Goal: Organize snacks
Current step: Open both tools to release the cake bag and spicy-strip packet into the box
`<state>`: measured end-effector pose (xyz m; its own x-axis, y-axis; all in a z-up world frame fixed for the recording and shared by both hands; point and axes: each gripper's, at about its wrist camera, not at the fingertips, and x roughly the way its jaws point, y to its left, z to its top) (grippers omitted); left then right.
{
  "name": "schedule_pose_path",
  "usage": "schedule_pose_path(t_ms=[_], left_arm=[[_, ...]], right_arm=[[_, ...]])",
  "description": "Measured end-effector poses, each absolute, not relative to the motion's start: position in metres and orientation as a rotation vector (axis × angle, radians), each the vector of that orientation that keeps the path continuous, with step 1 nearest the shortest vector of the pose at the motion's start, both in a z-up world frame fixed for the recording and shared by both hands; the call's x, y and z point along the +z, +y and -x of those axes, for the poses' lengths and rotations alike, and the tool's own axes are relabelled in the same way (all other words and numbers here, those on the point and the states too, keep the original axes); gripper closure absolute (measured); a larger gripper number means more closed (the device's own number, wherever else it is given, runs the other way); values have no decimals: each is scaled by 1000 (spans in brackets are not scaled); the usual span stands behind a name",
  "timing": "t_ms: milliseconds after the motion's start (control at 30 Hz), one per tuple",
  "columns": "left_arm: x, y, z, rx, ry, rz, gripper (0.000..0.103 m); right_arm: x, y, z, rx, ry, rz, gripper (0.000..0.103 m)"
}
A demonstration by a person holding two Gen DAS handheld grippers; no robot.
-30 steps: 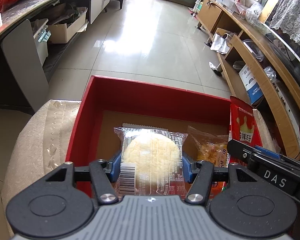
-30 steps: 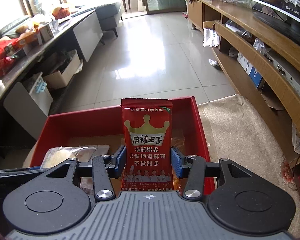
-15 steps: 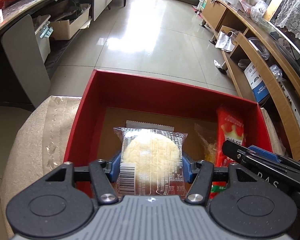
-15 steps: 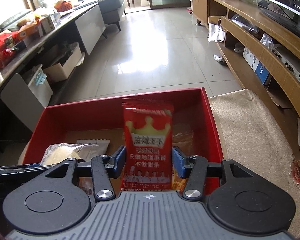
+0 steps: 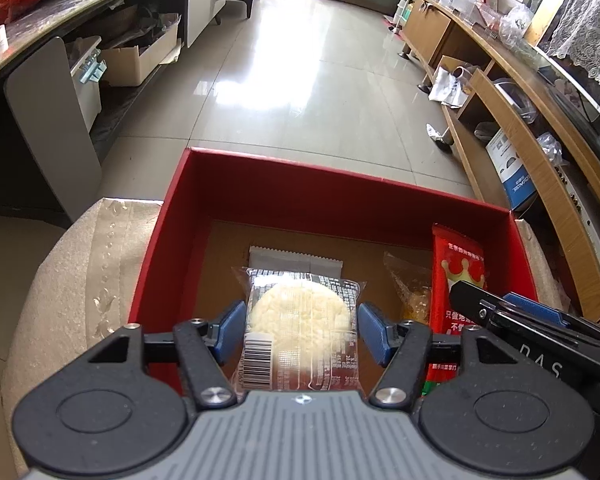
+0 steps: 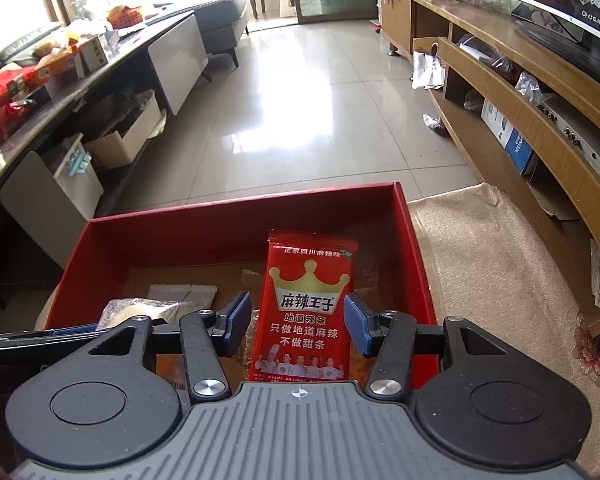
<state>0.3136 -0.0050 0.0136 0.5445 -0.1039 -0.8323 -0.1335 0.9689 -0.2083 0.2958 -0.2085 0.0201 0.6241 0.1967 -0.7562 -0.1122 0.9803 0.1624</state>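
Both grippers' fingers opening, clear of packets: red packet (image 6: 306, 308) long axis pointing away; round cake packet (image 5: 300, 320) likewise

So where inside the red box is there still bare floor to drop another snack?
Free: the brown floor along the red box's far wall and its left side, beside the round cracker pack. Crowded: the right side, where the red spicy strip packet overlies a clear orange snack bag.
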Motion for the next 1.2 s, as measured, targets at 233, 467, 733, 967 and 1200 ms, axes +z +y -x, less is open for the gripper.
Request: schedule_pose_path(t_ms=[233, 467, 733, 967, 1200], left_arm=[[24, -4, -308, 3, 970, 272, 42], [33, -2, -294, -9, 959, 293, 42], [43, -2, -272, -36, 952, 296, 42], [47, 4, -248, -50, 957, 302, 42], [42, 13, -216, -53, 992, 289, 41]], right_arm=[[29, -214, -293, 166, 856, -109, 38], [39, -216, -285, 152, 844, -103, 37], [53, -215, -270, 138, 836, -76, 33], [58, -211, -252, 141, 846, -25, 33], [60, -205, -227, 162, 857, 13, 33]])
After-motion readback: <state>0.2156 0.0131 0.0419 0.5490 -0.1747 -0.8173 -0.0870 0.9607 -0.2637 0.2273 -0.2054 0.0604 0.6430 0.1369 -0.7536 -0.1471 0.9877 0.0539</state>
